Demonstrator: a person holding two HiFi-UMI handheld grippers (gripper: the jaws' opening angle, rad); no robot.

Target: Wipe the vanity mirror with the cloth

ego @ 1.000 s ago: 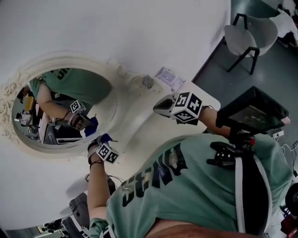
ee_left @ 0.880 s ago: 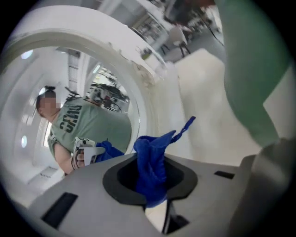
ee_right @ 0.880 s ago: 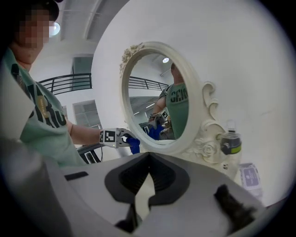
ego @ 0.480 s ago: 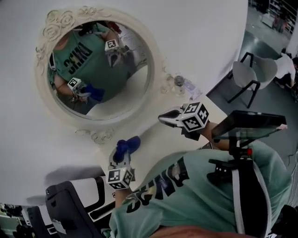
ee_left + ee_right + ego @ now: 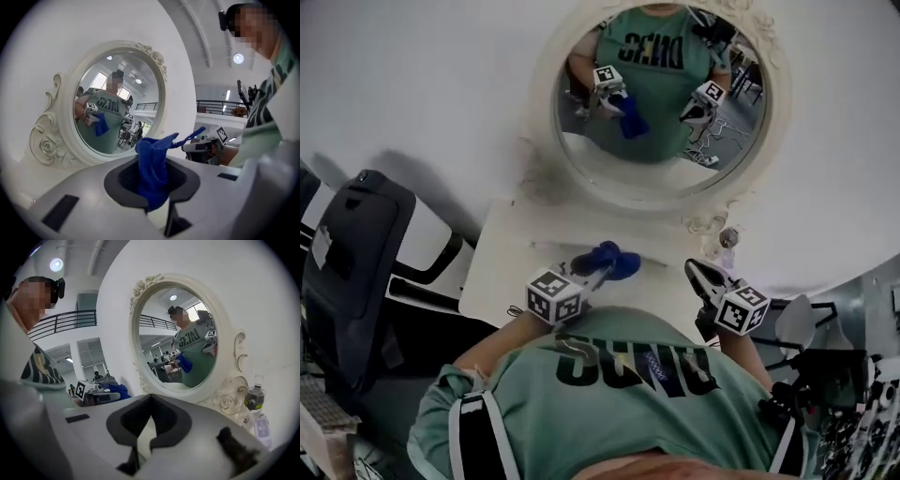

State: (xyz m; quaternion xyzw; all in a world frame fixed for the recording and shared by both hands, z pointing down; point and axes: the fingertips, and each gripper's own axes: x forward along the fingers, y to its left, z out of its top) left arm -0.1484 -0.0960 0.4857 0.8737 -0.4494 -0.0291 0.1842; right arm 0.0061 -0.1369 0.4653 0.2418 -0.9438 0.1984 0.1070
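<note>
An oval vanity mirror (image 5: 666,94) in an ornate white frame stands against the white wall at the back of a white table (image 5: 502,267). My left gripper (image 5: 592,275) is shut on a blue cloth (image 5: 611,260), held above the table and short of the glass. In the left gripper view the cloth (image 5: 151,159) bunches up out of the jaws, and the mirror (image 5: 117,108) lies ahead to the left. My right gripper (image 5: 701,274) hovers to the right with its jaws together and nothing in them. The right gripper view faces the mirror (image 5: 180,343).
A small bottle (image 5: 729,237) stands by the mirror's carved base, and it also shows in the right gripper view as the bottle (image 5: 254,397). A black chair (image 5: 347,262) is left of the table. A grey chair (image 5: 795,323) stands at lower right.
The head view has swung, so the mirror has gone from the left side to the top. The left gripper, still holding the cloth, has come away from the mirror's rim to over the table.
</note>
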